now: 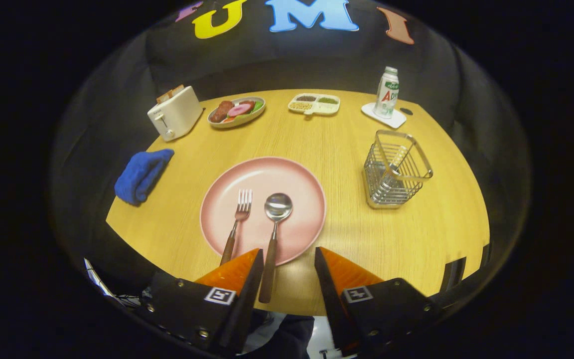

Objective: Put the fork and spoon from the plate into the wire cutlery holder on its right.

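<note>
Here our gripper (287,257) hangs open and empty; the fork (237,224) and spoon (274,234) lie on the plate (307,189) at 12 o'clock, the wire cutlery holder (395,169) at 2 o'clock; we judge that, the 2 handles lying close together, a grab may nudge its neighbour.

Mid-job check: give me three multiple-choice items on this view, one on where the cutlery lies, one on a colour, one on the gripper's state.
1. Where do the fork and spoon lie?
A. in the wire cutlery holder
B. on the pink plate
C. on the blue cloth

2. What colour is the toaster?
A. white
B. red
C. black

3. How is the gripper?
A. shut on the fork
B. shut on the spoon
C. open, holding nothing

Answers: 1 B, both rest on the plate, handles over its near rim. 2 A, its body is white. 3 C, the fingers stand apart; the spoon handle lies between them, near one finger.
</note>
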